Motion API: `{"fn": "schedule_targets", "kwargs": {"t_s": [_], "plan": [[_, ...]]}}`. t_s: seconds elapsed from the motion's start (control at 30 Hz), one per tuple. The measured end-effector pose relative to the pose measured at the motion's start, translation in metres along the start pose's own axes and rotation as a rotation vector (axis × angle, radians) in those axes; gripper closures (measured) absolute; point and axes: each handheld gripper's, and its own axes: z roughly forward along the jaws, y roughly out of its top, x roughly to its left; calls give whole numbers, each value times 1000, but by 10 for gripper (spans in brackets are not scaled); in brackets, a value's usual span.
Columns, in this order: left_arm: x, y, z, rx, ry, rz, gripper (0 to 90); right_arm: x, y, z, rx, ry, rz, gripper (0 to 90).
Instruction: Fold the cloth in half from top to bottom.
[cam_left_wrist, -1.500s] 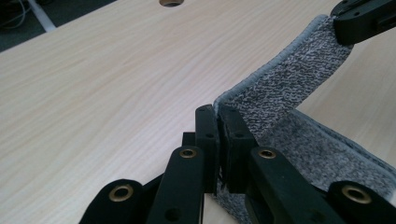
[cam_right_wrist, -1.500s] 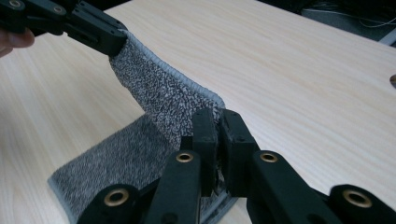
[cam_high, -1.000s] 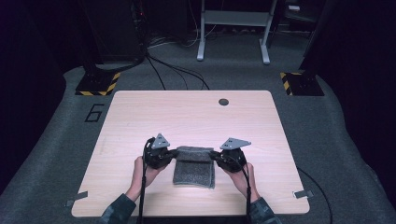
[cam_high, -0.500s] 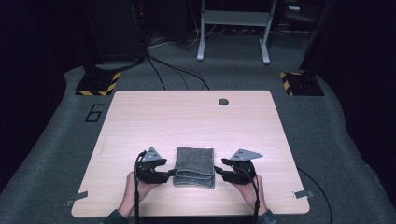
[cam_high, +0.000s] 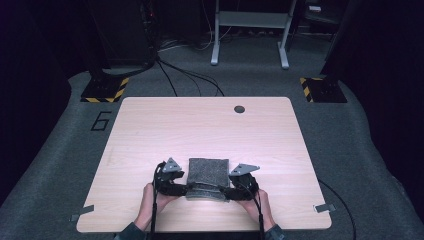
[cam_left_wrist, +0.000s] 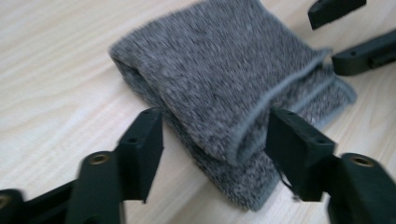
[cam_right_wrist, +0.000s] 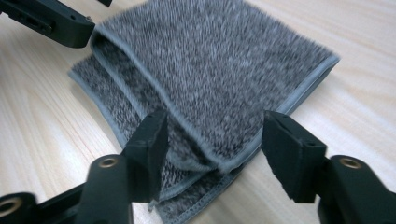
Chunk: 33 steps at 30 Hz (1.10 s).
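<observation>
Left gripper view shows my left hand-held gripper (cam_left_wrist: 212, 135), jaws just opened and gripping nothing, straddling the near corner of the folded grey towel (cam_left_wrist: 224, 70); my right hand-held gripper (cam_right_wrist: 212, 140) matches it. To fold cleanly I should catch only the loose top layer at both corners; the towel lies at the near edge of the bench (cam_high: 150, 130)

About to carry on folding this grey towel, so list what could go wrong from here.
1. Both the left gripper and the right gripper have just been opening and stand open astride the near corners of the folded towel; closing now may pinch just some of the layers.
2. The layers sit offset at that near edge, so the stack could splay.
3. Uneven pulls might skew it on the table.
</observation>
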Motion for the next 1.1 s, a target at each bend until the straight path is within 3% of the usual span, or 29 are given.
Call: {"fn": "schedule_targets", "kwargs": {"t_s": [0.17,0.3,0.4,0.7,0.73,0.77,0.9,1.0,1.1], "plan": [[-13,-7,8,44,5,90,686,5,-8,10,28,-18,-31,604],[-12,-9,13,39,5,87,831,6,-9,11,16,-33,-43,815],[-10,-8,12,14,0,69,856,4,-7,10,9,-32,-40,875],[-13,-5,-5,-47,-16,48,860,9,-3,-9,-51,-29,-36,882],[-14,-6,-6,-42,-13,51,855,11,-3,-14,-61,-21,-44,870],[-15,-7,-5,-30,-7,54,829,13,-3,-16,-65,-18,-40,793],[-15,-17,5,27,-24,19,654,21,-11,-10,-5,12,-66,607],[-14,-22,9,38,-29,4,605,23,-18,-2,23,0,-61,584],[-14,-23,10,45,-21,12,634,21,-20,0,26,-28,-67,623]]}}
